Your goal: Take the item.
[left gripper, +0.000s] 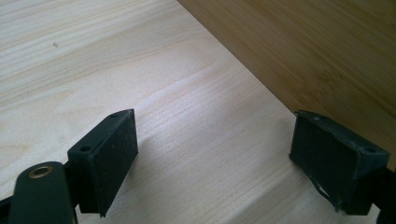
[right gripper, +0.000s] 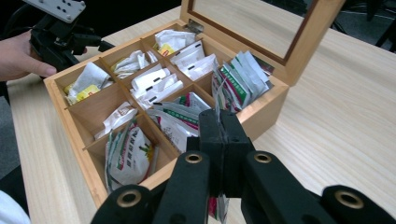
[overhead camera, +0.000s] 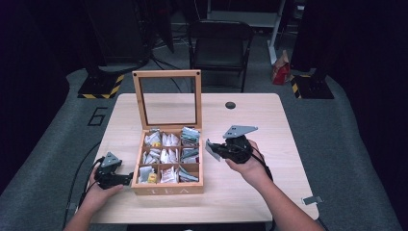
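A wooden tea box (overhead camera: 167, 190) marked TEA stands mid-table with its glass lid (overhead camera: 168, 97) upright. Its nine compartments hold tea packets (right gripper: 180, 116). My right gripper (overhead camera: 215, 149) hovers just right of the box, shut on one tea packet (overhead camera: 210, 148). In the right gripper view that packet (right gripper: 216, 208) runs edge-on between the closed jaws of the right gripper (right gripper: 219, 126). My left gripper (overhead camera: 128, 178) rests on the table against the box's left wall. In its own view the left gripper (left gripper: 215, 135) is open over bare wood, with the box wall (left gripper: 327, 51) beside one jaw.
The light wooden table (overhead camera: 269, 130) has bare room right of the box, a dark round grommet (overhead camera: 230, 105) near its back edge and a small metal clip (overhead camera: 309, 199) at its front right corner. A black folding chair (overhead camera: 220, 45) stands behind the table.
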`<state>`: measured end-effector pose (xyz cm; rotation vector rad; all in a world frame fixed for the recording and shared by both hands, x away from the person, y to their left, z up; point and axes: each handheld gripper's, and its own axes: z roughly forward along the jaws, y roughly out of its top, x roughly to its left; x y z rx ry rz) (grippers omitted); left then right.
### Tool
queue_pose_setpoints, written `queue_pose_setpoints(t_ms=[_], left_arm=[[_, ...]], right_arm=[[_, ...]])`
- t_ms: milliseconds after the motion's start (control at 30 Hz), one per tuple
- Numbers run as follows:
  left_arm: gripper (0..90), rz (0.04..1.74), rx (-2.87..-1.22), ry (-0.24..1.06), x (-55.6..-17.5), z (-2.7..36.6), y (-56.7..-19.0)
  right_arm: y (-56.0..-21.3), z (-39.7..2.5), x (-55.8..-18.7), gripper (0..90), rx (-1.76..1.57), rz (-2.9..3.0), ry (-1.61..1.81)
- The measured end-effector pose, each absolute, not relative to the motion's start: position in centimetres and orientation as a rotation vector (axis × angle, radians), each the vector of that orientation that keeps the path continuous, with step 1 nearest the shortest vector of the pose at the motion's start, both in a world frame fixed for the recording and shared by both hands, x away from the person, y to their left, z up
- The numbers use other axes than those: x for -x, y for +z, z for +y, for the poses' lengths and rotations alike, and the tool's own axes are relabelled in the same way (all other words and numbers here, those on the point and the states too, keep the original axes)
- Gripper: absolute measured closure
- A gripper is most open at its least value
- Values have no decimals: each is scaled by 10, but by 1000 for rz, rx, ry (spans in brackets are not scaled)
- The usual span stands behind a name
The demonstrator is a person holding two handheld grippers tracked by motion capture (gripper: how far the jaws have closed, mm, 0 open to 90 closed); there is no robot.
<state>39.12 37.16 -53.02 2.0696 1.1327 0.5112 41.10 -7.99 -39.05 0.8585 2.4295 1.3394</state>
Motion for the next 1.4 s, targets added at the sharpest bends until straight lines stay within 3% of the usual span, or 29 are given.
queue_pose_setpoints(t_ms=[1400], left_arm=[[144,1138,-2069,496,-391,371,-530]], right_arm=[[-406,-144,-421,900,-1013,2283,1264]])
